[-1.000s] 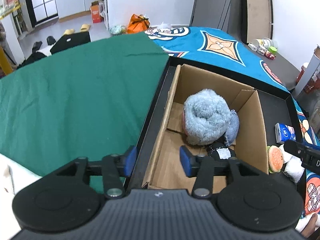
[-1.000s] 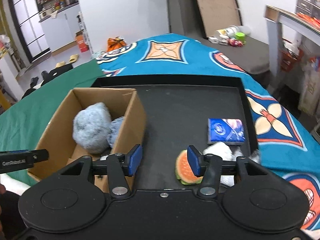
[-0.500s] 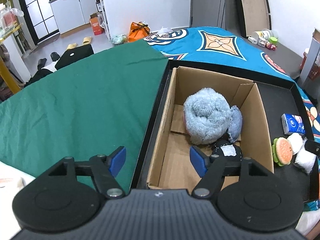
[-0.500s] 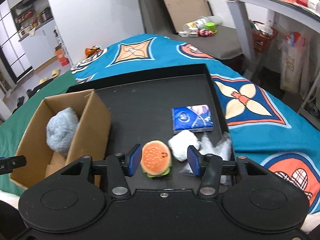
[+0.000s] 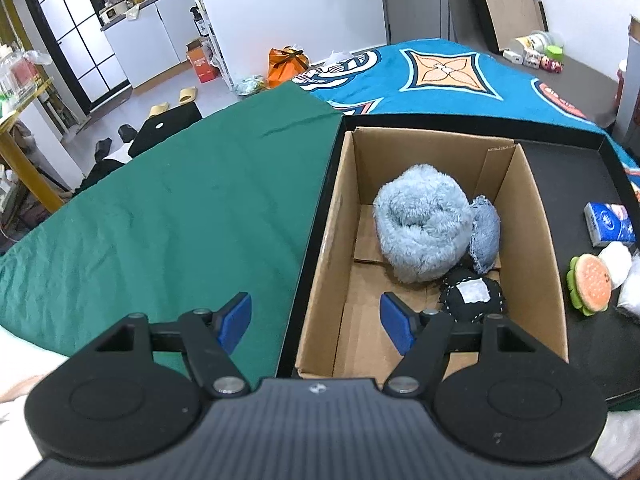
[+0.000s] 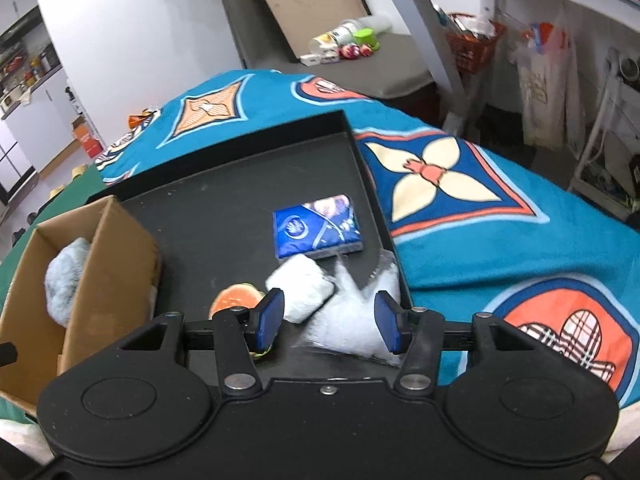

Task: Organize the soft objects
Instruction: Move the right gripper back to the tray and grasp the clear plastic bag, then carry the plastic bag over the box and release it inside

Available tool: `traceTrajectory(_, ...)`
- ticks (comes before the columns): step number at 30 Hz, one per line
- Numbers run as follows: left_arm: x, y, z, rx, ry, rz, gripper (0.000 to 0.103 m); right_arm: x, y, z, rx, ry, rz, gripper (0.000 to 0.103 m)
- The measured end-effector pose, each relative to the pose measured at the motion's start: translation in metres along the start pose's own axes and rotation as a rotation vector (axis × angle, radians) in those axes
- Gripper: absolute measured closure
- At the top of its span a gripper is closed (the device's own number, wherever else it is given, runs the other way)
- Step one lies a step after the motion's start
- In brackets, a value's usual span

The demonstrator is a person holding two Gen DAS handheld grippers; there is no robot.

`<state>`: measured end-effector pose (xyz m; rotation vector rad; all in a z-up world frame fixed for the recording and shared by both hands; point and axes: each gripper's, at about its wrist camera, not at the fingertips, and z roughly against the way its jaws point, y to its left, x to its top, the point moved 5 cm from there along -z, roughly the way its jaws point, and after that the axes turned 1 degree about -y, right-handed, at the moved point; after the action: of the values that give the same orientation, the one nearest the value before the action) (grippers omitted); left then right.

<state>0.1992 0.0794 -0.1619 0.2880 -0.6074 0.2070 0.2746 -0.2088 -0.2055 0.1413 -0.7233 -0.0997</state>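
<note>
Brown open-topped cardboard box [image 5: 532, 216] standing at the left end of a shallow black rimmed tray [image 6: 360, 160], its left wall hard against the tray's rim, green cloth [image 5: 180, 208] beyond at 9 o'clock. Three soft things inside the box, crowded toward the 1 o'clock corner: one fluffy pale-blue rolled plush [image 5: 422, 222], one small denim cushion [image 5: 485, 234] touching it, one black stitched cushion with a white patch [image 5: 472, 294]. Bare cardboard floor at 7 o'clock.

Left gripper [image 5: 316, 322] straddling the box's left wall, jaws wide after just opening, nothing between the pads.

Four things on the open tray floor, bunched at 5 o'clock by the right rim: one blue tissue pack [image 6: 318, 226], one white pad [image 6: 300, 288], one orange burger-shaped plush [image 6: 236, 300], one crinkly clear bag of white stuffing [image 6: 352, 320]. Bare tray at 12 o'clock.

Right gripper [image 6: 330, 320] hanging above the clear bag, jaws moderately apart, gripping nothing.
</note>
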Motion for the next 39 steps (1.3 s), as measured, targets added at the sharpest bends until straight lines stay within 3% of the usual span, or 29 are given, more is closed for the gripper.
traceTrajectory(13,0.002,-0.013,-0.004,0.077,0.013,-0.066,0.033,-0.007,-0.020,-0.021,0.012,0.047,-0.091,0.048)
traceTrajectory(26,0.004,-0.023,-0.009,0.125,0.038,-0.121,0.033,-0.009,-0.024,-0.038,0.013,0.057,-0.100,0.048)
traceTrajectory(27,0.004,-0.023,-0.009,0.127,0.039,-0.122,0.033,-0.009,-0.023,-0.038,0.013,0.054,-0.093,0.051)
traceTrajectory(28,0.004,-0.023,-0.008,0.129,0.040,-0.124,0.033,-0.010,-0.023,-0.036,0.017,0.050,-0.089,0.064)
traceTrajectory(31,0.004,-0.024,-0.009,0.130,0.041,-0.127,0.033,-0.010,-0.022,-0.034,0.023,0.056,-0.088,0.073)
traceTrajectory(39,0.004,-0.022,-0.006,0.124,0.032,-0.114,0.033,-0.007,-0.022,-0.023,0.053,0.045,-0.096,0.077)
